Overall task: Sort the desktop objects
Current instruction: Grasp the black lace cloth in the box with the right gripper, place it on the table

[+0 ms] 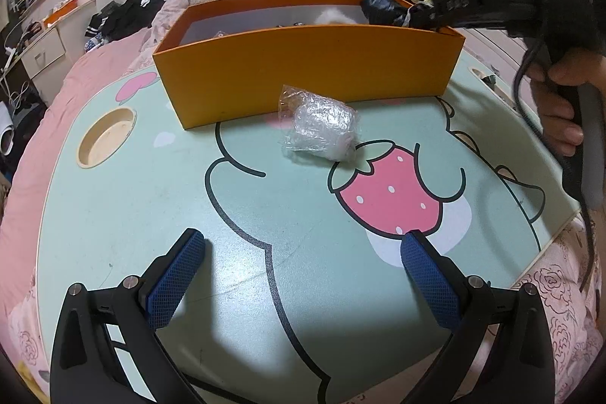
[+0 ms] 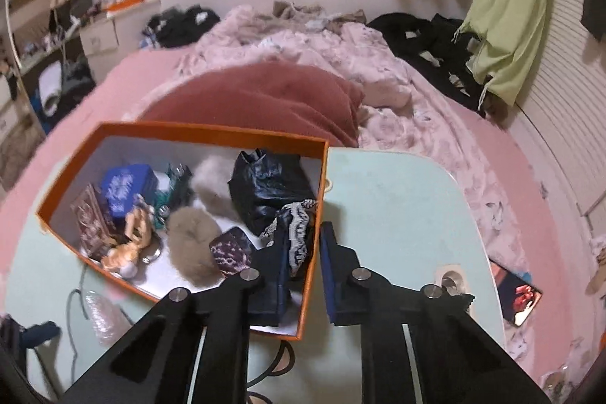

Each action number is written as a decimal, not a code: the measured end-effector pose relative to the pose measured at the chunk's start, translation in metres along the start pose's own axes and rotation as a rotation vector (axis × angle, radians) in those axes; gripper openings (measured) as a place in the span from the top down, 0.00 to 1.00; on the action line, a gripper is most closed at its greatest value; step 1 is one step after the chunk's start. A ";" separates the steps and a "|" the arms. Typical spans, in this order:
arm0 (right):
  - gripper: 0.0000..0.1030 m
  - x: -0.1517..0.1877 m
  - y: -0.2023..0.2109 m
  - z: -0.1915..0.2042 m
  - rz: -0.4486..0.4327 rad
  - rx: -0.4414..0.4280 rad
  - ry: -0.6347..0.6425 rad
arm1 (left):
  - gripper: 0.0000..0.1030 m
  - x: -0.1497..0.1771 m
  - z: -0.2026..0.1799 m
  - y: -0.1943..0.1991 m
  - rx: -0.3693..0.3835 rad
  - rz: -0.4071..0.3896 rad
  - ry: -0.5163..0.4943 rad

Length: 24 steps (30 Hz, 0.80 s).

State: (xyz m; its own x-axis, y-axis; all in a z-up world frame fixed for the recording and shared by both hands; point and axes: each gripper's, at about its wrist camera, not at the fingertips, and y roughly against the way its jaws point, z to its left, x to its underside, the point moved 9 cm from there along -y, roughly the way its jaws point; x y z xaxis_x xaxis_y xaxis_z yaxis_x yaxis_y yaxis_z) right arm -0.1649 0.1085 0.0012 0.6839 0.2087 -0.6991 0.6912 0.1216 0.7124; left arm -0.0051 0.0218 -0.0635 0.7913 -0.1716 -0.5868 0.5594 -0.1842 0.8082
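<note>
An orange box (image 1: 303,70) stands at the back of the mint cartoon-print table (image 1: 151,199). A clear bubble-wrap bundle (image 1: 322,127) lies just in front of the box. My left gripper (image 1: 303,241) hovers low over the near table, open and empty. My right gripper (image 2: 305,230) hangs above the box's right end (image 2: 314,252) with its jaws drawn together to a narrow slit and nothing clamped. In the left wrist view the right gripper (image 1: 416,16) is beside a black bag (image 1: 382,6). The box holds the black bag (image 2: 265,184), fur pompoms (image 2: 189,237), a blue box (image 2: 125,188) and a lace-edged cloth (image 2: 299,233).
A round cup hole (image 1: 106,135) is cut in the table's left side. A person's hand (image 1: 560,108) holds the right gripper's handle, with a cable (image 1: 530,124) trailing down. A pink bed (image 2: 378,89) with heaped clothes surrounds the table. A dark card (image 2: 519,294) lies off its right edge.
</note>
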 end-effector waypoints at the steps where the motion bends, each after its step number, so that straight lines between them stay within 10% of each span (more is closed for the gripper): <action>1: 0.90 -0.002 0.011 -0.001 -0.035 -0.023 -0.019 | 0.00 0.000 0.000 0.000 0.000 0.000 0.000; 8: 0.94 -0.021 0.088 0.012 -0.244 -0.126 -0.024 | 0.00 0.002 -0.002 0.001 0.003 -0.001 -0.004; 18: 0.93 0.072 0.084 0.064 -0.063 -0.332 0.071 | 0.00 0.003 -0.002 0.001 0.011 -0.002 -0.012; 24: 0.35 0.098 0.043 0.039 0.026 -0.279 -0.035 | 0.00 0.003 -0.002 0.001 0.016 -0.004 -0.015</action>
State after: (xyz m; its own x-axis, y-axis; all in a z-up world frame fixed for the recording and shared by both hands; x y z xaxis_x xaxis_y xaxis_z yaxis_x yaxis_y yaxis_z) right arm -0.0589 0.0961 -0.0390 0.7112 0.1825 -0.6789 0.5856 0.3805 0.7158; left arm -0.0015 0.0234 -0.0646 0.7854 -0.1855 -0.5905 0.5581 -0.2005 0.8052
